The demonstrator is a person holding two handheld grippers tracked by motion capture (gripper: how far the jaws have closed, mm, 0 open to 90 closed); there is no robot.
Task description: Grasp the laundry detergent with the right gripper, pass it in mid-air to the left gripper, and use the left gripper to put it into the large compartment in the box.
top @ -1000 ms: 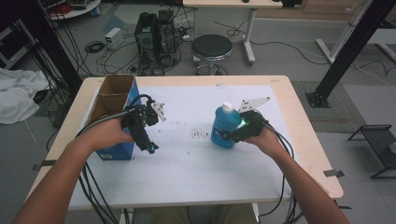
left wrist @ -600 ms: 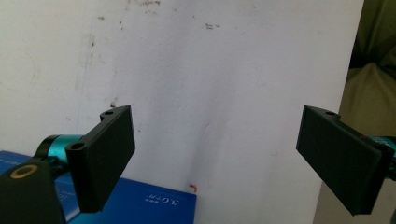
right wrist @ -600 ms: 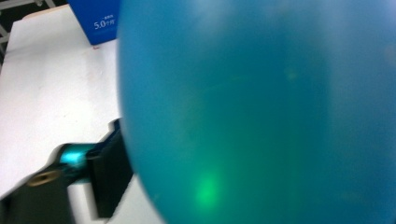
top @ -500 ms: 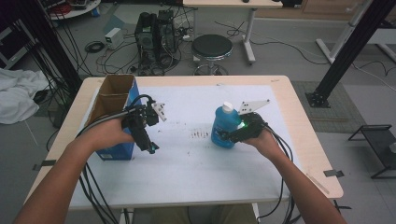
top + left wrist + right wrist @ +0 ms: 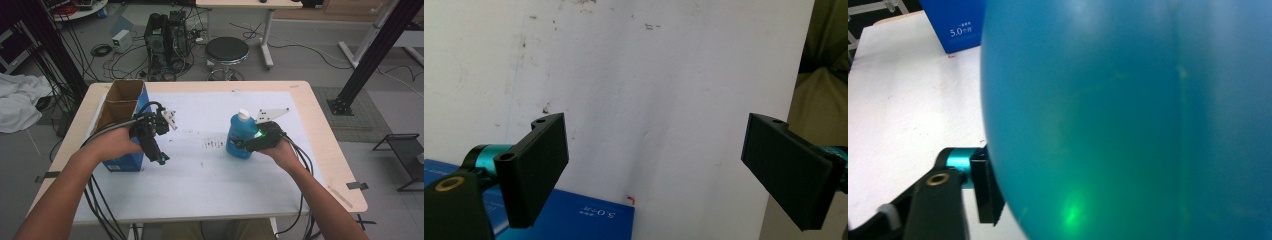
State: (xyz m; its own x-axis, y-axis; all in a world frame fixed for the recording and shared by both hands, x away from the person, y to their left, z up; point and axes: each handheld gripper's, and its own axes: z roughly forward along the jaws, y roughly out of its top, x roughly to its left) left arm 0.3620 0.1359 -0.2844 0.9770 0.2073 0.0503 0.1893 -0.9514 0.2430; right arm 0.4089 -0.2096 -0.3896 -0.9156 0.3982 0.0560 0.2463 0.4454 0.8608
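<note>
**Right gripper closing on the blue bottle, left gripper wide open by the box**

A translucent blue plastic bottle with a white cap (image 5: pixel 241 136) stands upright on the white sheet covering the wooden surface (image 5: pixel 320 140), a little right of the middle. The right gripper (image 5: pixel 246 145) comes at it from the person's right side, level with the lower half of the bottle's body. Its jaws have just been closing, with the bottle between them. In the right gripper view the bottle's blue wall (image 5: pixel 1128 120) looms very close, with a green glow low on it, and the one jaw that can be seen there lies flat against the bottle's side; the other jaw is hidden behind the bottle. From the visible pad's contact, the gripper has hold of the bottle.

The left gripper (image 5: pixel 159 156) hangs over the sheet just beside the open brown cardboard box with blue printed sides (image 5: pixel 122 112), which sits at the surface's left edge. It points down towards the sheet. In the left gripper view its two black jaws stand far apart with nothing between them, and a corner of the blue box (image 5: pixel 574 217) lies below them at the bottom of the frame.

A patch of small dark specks (image 5: pixel 215 144) marks the sheet between the two grippers, just left of the bottle.
</note>
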